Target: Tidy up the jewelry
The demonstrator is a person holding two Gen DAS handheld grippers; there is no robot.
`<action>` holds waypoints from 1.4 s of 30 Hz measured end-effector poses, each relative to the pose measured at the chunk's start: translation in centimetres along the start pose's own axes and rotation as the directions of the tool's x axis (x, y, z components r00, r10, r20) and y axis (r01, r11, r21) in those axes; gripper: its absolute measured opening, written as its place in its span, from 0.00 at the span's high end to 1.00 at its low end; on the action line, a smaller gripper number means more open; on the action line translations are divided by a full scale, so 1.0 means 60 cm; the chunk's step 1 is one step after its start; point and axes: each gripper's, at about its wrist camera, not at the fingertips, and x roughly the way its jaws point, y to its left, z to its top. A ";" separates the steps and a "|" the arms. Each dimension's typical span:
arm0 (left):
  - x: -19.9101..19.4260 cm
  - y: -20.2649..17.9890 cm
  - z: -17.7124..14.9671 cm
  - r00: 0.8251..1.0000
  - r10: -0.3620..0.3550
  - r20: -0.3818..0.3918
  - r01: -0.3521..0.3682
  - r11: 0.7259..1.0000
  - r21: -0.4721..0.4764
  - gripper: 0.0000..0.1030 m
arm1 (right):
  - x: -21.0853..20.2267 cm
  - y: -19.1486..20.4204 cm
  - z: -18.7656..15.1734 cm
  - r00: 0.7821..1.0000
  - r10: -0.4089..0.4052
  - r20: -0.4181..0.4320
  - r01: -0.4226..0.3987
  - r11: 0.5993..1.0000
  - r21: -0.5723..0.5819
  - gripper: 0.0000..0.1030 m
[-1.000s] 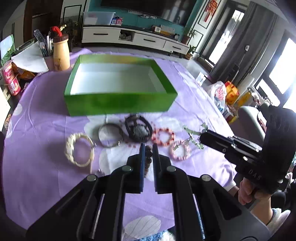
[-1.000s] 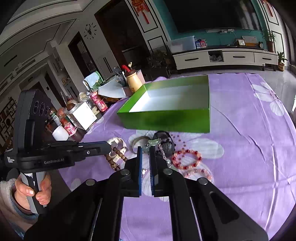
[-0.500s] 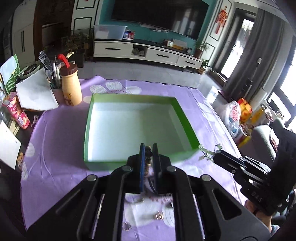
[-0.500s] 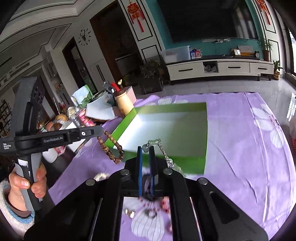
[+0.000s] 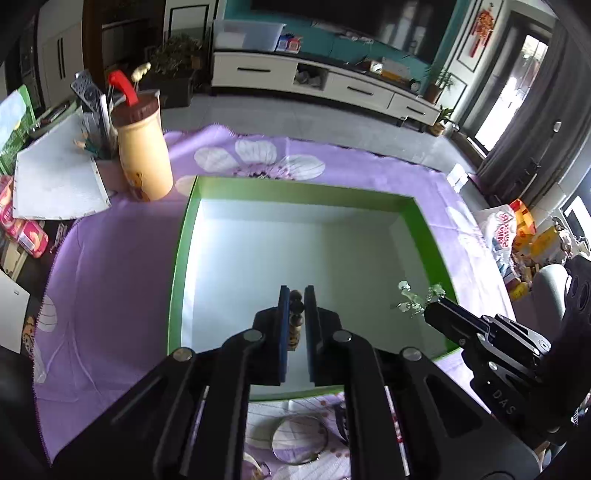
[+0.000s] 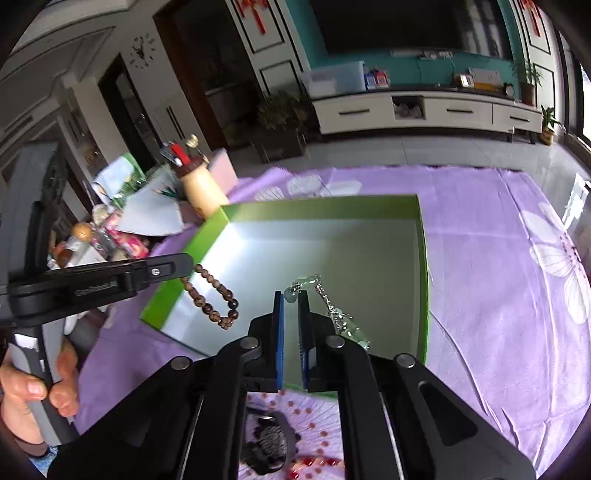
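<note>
Grippers carrying jewelry above the green box (image 5: 183, 236)
Left gripper (image 5: 295, 291) is clamped on a brown bead bracelet (image 6: 214, 295) hanging over the box's white floor; right gripper (image 6: 290, 295) pinches a silver chain bracelet (image 6: 338, 314) there too.

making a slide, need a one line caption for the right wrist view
Right gripper holds a silver chain with pale green stones over the open green box, left gripper dangling a brown bead bracelet alongside.

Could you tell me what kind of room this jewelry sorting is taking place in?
Most likely a home living room. A long white TV cabinet stands below a large dark screen on a teal wall, and the green box sits on a table with a purple floral tablecloth.
</note>
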 end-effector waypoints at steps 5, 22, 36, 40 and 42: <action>0.015 0.008 -0.001 1.000 0.029 -0.009 -0.029 1.000 -0.008 0.63 | 0.008 -0.017 -0.005 1.000 -0.008 -0.007 0.008 0.999 0.041 0.76; -0.089 0.037 -0.110 0.999 0.038 0.031 -0.037 0.999 -0.028 0.07 | -0.105 -0.019 -0.105 1.000 0.009 -0.004 -0.009 0.997 0.073 0.57; -0.193 0.053 -0.231 0.991 -0.052 0.125 0.061 0.996 -0.064 0.02 | -0.166 0.046 -0.219 0.997 0.029 -0.068 -0.030 0.999 -0.016 0.43; -0.200 0.062 -0.261 0.987 -0.046 0.152 0.062 0.993 -0.099 0.02 | -0.167 0.067 -0.237 0.996 0.040 -0.084 -0.044 0.998 -0.047 0.43; -0.199 0.059 -0.270 0.987 -0.021 0.158 0.032 0.997 -0.067 0.02 | -0.164 0.078 -0.247 0.995 0.034 -0.093 -0.040 0.997 -0.065 0.42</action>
